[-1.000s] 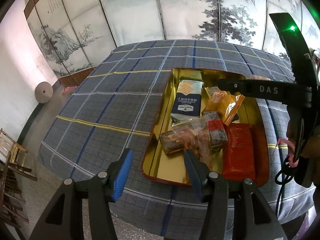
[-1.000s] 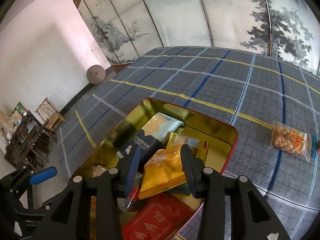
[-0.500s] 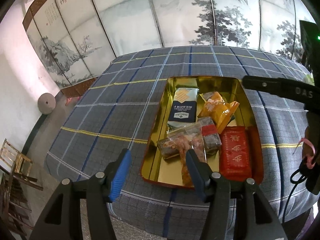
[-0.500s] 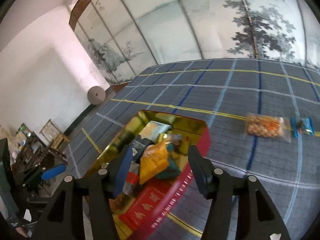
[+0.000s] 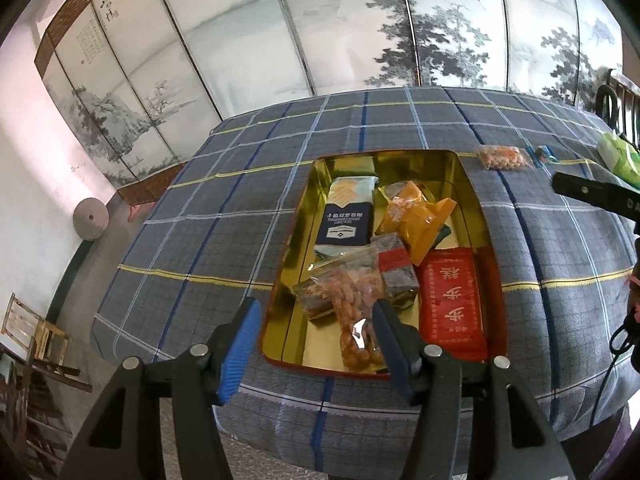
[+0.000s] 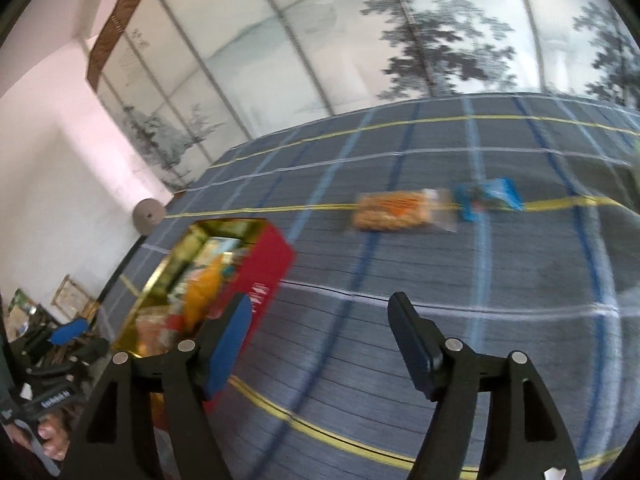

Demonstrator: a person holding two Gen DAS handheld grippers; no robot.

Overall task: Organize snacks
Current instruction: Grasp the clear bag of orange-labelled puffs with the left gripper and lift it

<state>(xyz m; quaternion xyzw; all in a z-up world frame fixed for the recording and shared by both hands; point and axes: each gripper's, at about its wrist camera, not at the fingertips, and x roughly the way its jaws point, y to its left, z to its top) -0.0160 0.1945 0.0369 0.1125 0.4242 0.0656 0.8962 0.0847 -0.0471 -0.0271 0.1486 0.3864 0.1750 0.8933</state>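
Left gripper (image 5: 316, 320) hovers over the snack-filled tin (image 5: 468, 184), fingers wide and empty. Right gripper (image 6: 320, 320), fingers equally wide, faces a peanut packet (image 6: 394, 210) on the desk (image 6: 440, 340).

From the right wrist everything smears: the clear packet of orange snacks (image 6: 394, 212) and the small blue wrapper (image 6: 490, 198) (probably a sweet) show no print. A pale green packet (image 5: 620, 156) is cut off at the left view's right edge.
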